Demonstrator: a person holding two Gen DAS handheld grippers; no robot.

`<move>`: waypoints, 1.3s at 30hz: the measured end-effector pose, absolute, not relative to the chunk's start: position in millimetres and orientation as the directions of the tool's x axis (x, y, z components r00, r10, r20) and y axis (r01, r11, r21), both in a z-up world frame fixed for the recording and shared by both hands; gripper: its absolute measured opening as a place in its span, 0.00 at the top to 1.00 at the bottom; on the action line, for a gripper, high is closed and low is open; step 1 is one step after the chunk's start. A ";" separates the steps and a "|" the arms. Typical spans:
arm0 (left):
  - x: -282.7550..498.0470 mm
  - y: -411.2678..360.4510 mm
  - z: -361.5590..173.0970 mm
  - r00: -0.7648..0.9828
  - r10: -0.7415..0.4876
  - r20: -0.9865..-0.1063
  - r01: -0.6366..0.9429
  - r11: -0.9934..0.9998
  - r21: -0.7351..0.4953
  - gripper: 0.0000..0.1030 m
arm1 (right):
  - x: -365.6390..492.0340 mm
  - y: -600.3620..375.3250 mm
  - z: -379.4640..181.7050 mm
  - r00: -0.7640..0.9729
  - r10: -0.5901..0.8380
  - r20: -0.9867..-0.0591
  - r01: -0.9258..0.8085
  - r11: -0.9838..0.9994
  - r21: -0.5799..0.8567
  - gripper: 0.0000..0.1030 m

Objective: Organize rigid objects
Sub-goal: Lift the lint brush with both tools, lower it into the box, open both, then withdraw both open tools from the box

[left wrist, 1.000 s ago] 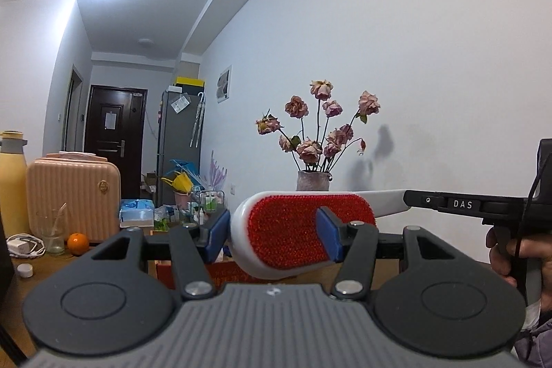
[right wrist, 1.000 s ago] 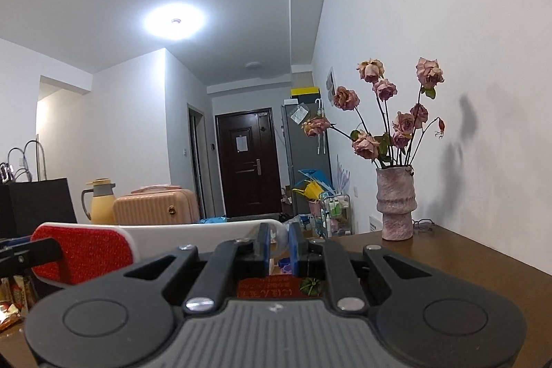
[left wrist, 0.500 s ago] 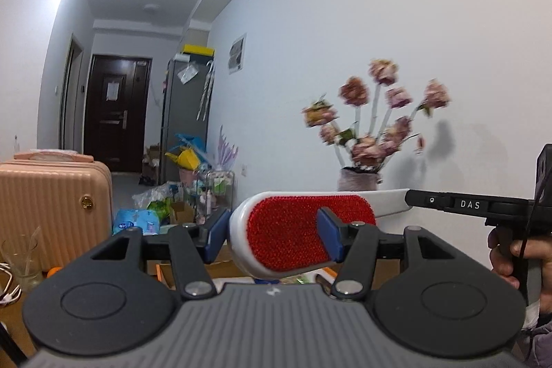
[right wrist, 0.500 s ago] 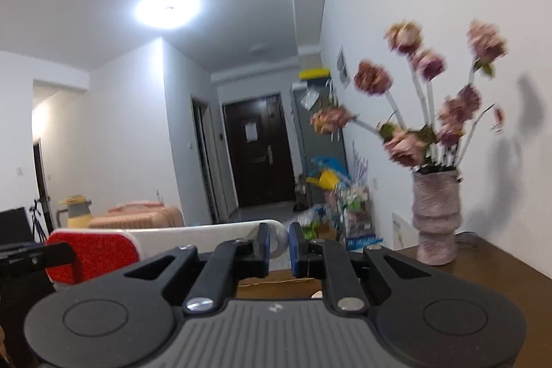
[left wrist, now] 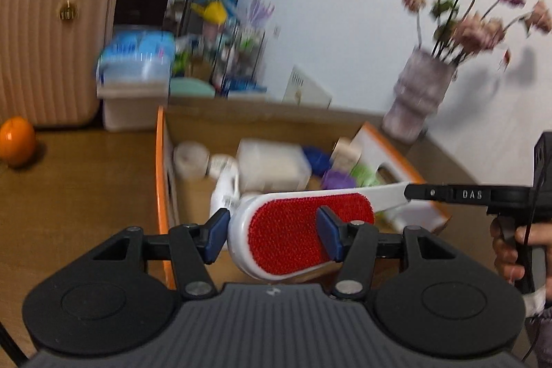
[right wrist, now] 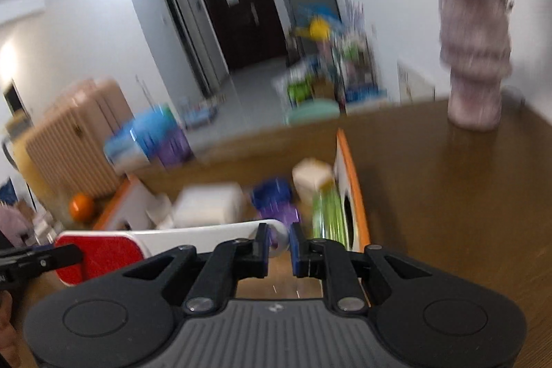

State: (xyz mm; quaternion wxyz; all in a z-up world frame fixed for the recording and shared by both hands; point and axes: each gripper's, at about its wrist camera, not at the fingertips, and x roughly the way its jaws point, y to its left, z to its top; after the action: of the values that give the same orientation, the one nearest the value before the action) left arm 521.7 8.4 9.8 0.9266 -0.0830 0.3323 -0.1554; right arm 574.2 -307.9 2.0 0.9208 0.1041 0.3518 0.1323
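Observation:
A white lint brush with a red pad is held between both grippers above an open cardboard box. My left gripper is shut on the brush's red head. My right gripper is shut on the end of the brush's white handle. In the right wrist view the red head shows at the left. The box holds several items: white containers, a blue lid, a purple thing and a green packet. Both views are blurred.
A vase of dried pink roses stands on the brown table by the white wall, right of the box. An orange lies at the left. A pink suitcase and cluttered shelves stand behind the table.
Both grippers have tilted down with the brush still held. The views swung from the wall and ceiling to the table and the open box below the brush.

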 end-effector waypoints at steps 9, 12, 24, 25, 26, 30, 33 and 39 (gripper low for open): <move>530.3 -3.2 -12.8 0.685 -0.265 -0.678 0.168 0.964 -0.207 0.59 | 566.9 -274.8 -15.6 0.664 0.333 -0.669 -0.277 0.941 0.193 0.92; 531.2 1.9 -5.2 0.697 -0.223 -0.682 0.126 0.974 -0.190 0.58 | 568.7 -277.6 -7.2 0.667 0.317 -0.675 -0.271 0.946 0.177 0.90; 482.9 -3.6 49.2 0.766 -0.111 -0.633 0.075 0.994 -0.084 0.23 | 547.0 -308.9 45.7 0.685 0.357 -0.636 -0.197 0.930 0.310 0.80; 477.2 -5.8 55.0 0.774 -0.104 -0.625 0.076 0.995 -0.072 0.18 | 541.5 -310.5 50.9 0.688 0.362 -0.629 -0.195 0.927 0.321 0.80; 471.3 -8.2 60.7 0.785 -0.093 -0.613 0.073 0.996 -0.057 0.16 | 536.6 -309.9 55.3 0.693 0.358 -0.625 -0.194 0.928 0.317 0.79; 445.2 -15.7 78.0 0.844 -0.050 -0.534 0.044 0.999 -0.025 0.00 | 512.6 -304.2 72.0 0.735 0.332 -0.592 -0.194 0.939 0.285 0.60; 432.4 -18.6 79.4 0.849 -0.055 -0.525 0.042 0.998 -0.036 0.00 | 493.9 -298.2 77.8 0.765 0.317 -0.561 -0.200 0.944 0.262 0.41; 405.0 -23.5 67.0 0.897 -0.045 -0.441 0.042 0.999 -0.016 0.00 | 457.7 -285.4 73.0 0.807 0.289 -0.515 -0.228 0.957 0.179 0.34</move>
State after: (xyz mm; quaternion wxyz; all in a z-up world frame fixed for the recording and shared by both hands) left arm 405.0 -23.5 67.0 0.9738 -0.0032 0.2263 -0.0222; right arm 457.7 -285.4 73.0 0.9490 0.0543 0.2792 0.1362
